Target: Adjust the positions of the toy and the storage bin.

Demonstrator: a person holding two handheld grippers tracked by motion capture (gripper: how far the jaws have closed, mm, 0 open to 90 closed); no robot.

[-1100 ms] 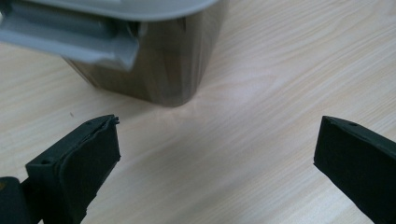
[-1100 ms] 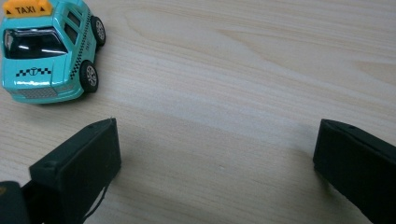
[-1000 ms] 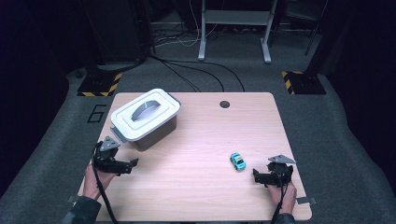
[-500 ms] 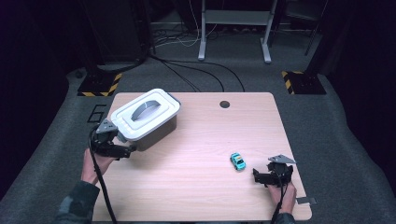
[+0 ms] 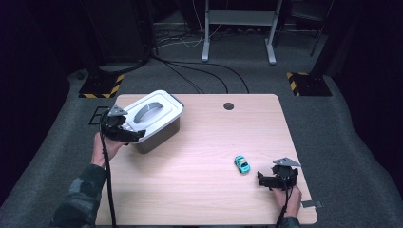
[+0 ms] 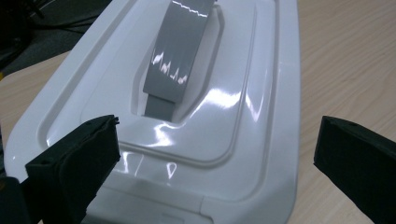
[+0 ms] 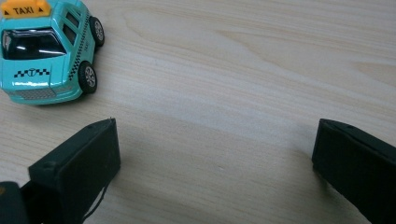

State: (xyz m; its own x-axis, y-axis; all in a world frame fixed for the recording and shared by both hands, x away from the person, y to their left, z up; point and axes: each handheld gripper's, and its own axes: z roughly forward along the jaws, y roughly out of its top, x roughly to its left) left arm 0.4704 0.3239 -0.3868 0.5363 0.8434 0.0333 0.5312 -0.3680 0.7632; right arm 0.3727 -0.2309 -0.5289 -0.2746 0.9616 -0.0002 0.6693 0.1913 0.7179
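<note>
Left claw (image 5: 135,134) over box (image 5: 157,124) (lengthwise).

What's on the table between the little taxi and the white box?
Nothing. In the high view, only bare wooden table lies between the toy taxi and the white box.

At the upper left of the right gripper view we see a turquoise toy taxi (image 7: 44,51) with a yellow roof sign, black checker bands along its side and black windows. In the left gripper view we see a glossy white box lid (image 6: 187,93) with a grey handle (image 6: 180,51). The table (image 5: 209,190) is pale wood grain. Both grippers' jaws are black.
</note>
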